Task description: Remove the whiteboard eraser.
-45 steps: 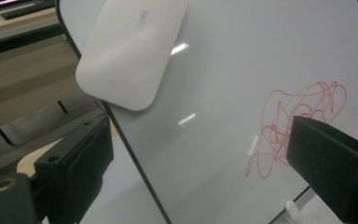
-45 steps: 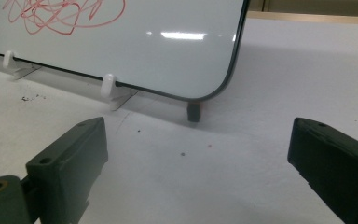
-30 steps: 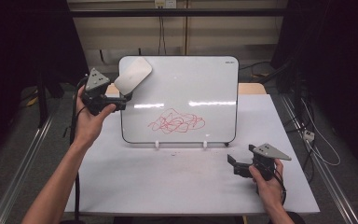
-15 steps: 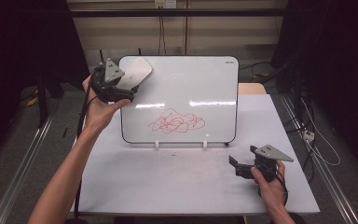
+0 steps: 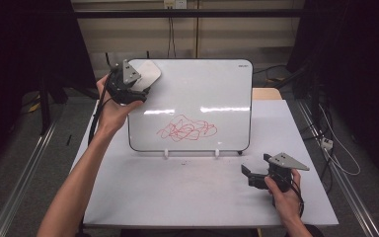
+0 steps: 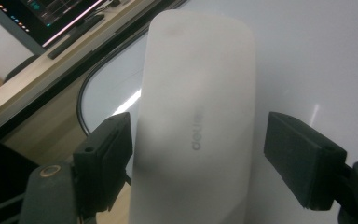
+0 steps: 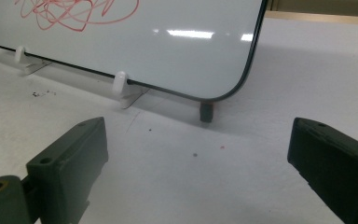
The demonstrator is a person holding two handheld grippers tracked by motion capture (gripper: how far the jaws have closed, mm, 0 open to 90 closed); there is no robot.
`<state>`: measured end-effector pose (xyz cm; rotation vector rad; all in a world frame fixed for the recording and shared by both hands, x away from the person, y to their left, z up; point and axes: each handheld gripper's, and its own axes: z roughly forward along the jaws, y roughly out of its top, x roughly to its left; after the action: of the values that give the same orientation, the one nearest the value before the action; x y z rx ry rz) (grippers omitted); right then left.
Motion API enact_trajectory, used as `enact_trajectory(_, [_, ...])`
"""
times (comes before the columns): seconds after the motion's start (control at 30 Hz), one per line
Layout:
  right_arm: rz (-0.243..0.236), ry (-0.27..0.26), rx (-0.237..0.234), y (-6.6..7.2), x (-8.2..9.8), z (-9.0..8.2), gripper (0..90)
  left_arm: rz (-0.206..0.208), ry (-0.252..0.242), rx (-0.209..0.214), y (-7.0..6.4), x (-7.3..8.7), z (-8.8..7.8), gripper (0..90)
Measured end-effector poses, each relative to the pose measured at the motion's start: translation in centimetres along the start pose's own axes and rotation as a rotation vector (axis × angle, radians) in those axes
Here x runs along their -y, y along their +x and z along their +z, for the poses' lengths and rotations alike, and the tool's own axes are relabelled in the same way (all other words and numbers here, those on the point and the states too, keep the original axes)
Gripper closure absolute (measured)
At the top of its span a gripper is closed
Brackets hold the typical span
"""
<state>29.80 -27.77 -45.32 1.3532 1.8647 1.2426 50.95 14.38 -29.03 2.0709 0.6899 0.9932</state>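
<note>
1. While the left gripper [image 5: 137, 89] sat just off the whiteboard's upper left corner a second ago, it has since slid across onto that corner, where the white eraser [image 5: 147, 75] clings to the whiteboard [image 5: 202, 94].
2. Its jaws have just been closing from a wide stance to a narrower one, and the eraser is between them. In the left gripper view the eraser [image 6: 198, 126] runs up the middle; one jaw touches or nearly touches its edge, while the other has a visible strip of board between pad and eraser. I judge the grip not yet made.
3. The eraser itself has not shifted: it sits tilted at the top left of the board, well apart from the red scribble [image 5: 186, 129] low in the board's middle.
4. The right gripper [image 5: 254, 174] has kept its place on the table [image 5: 177, 197] near the board's lower right corner, resting in the person's hand. Its jaws stand wide with nothing between them, and in the right gripper view they face the board's bottom edge and one white foot [image 7: 119, 83].
5. What this means: the reach for the eraser is done and the pinch is under way. Once the jaws clamp, the eraser can be pulled off and carried down to wipe the scribble, none of which has been touched.
</note>
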Motion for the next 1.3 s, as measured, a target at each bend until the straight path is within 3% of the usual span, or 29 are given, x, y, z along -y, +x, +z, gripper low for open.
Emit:
enact_trajectory(0.23, [-0.004, 0.003, -0.003, 0.1, 0.0, 0.0, 5.0, 0.04, 0.041, -0.021, -0.4, -0.1, 1.1, 27.9])
enact_trajectory(0.63, [-0.012, 0.003, 0.004, 0.1, 0.0, 0.1, 5.2, 0.055, 0.069, -0.039, -0.7, -0.4, 1.2, 29.8])
enact_trajectory(1.07, [-0.012, 0.005, 0.002, 0.1, 0.0, 0.1, 5.2, 0.02, 0.094, 0.002, -0.2, -0.8, 1.0, 30.4])
enact_trajectory(1.3, [-0.015, 0.006, 0.001, 0.2, 0.0, 0.1, 5.2, -0.037, 0.086, 0.031, 0.4, -0.7, 0.9, 30.5])
